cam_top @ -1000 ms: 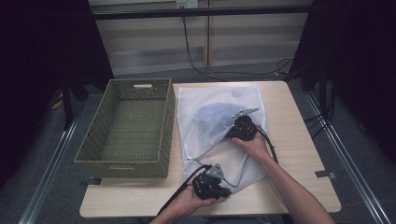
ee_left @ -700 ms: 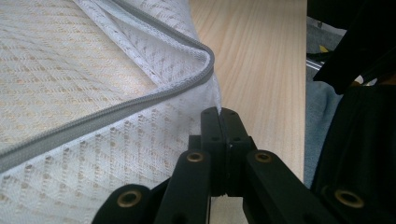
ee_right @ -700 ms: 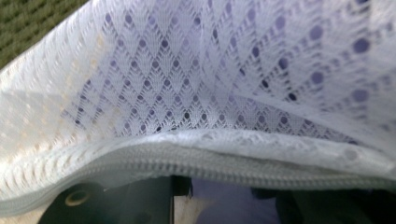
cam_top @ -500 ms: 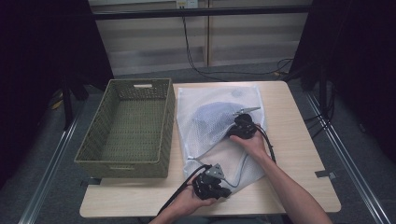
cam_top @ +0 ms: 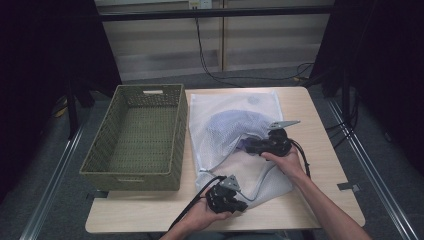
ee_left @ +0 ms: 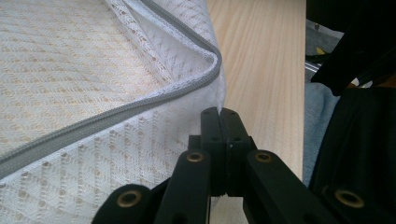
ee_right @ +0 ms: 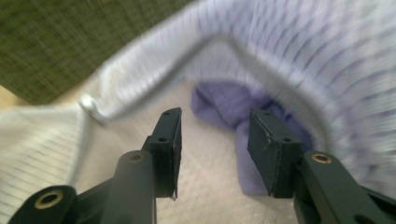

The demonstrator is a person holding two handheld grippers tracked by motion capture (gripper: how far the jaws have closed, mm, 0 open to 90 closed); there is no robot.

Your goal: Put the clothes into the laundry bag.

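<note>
On the table (cam_top: 320,200), a white mesh bag (cam_top: 227,125) spread flat beside a green wicker basket (cam_top: 137,137), the two touching along the basket's right wall. Inside the bag, a purple cloth (cam_top: 243,145), bunched near the mouth. Round grey mark on the bag's far corner (cam_top: 253,100), too small to read; no other writing legible anywhere.

Left gripper (cam_top: 235,202) at the bag's near corner, jaws fully closed and pinching the mesh edge beside the grey zipper (ee_left: 140,100); in the left gripper view, pads pressed together with white fabric (ee_left: 70,56) caught between them, bare wood (ee_left: 261,60) to the right. Right gripper (cam_top: 245,146) at the bag's opening, pointing leftward into it, jaws just opening, now roughly two-thirds apart, nothing clamped. In the right gripper view (ee_right: 212,140), blurred, the purple cloth (ee_right: 224,105) lying just ahead of and partly behind the right jaw, loose, mesh arching overhead, basket weave (ee_right: 70,37) at upper left.

Around: black cables (cam_top: 205,50) trailing on the floor beyond the table, dark curtains on both sides, metal rails (cam_top: 367,170) along the floor. Nothing between basket and bag. Basket interior visible from the high view; zipper detail clear in the left gripper view.
</note>
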